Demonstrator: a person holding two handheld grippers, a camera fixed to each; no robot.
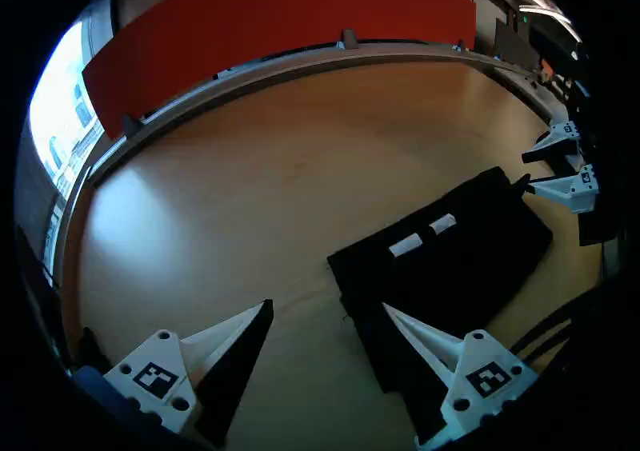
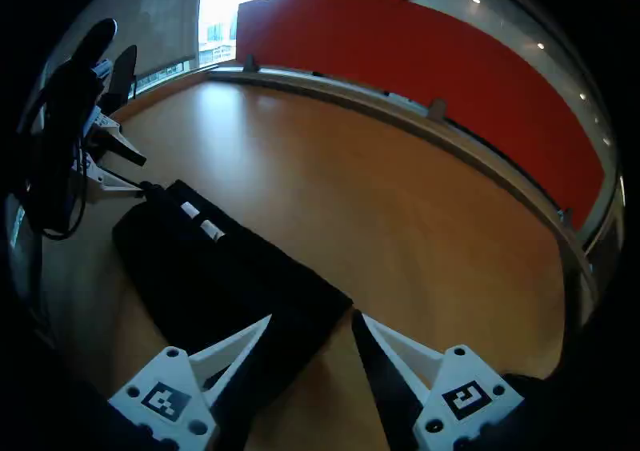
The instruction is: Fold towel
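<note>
My left fingers (image 1: 220, 341) and right fingers (image 2: 230, 345) stood apart at opposite ends of the towel (image 1: 456, 271), half-folded I judged, each needing to pinch its end next.

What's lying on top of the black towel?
Two small white tags lie on the towel, which rests on the wooden table. Whatever sits inside its folds is covered.

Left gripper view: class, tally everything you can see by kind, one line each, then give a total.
black towel: 1
white tags on it: 2
grippers: 2, the left hand-held gripper and the right hand-held gripper
red panel: 1
wooden table: 1
Total: 7
</note>
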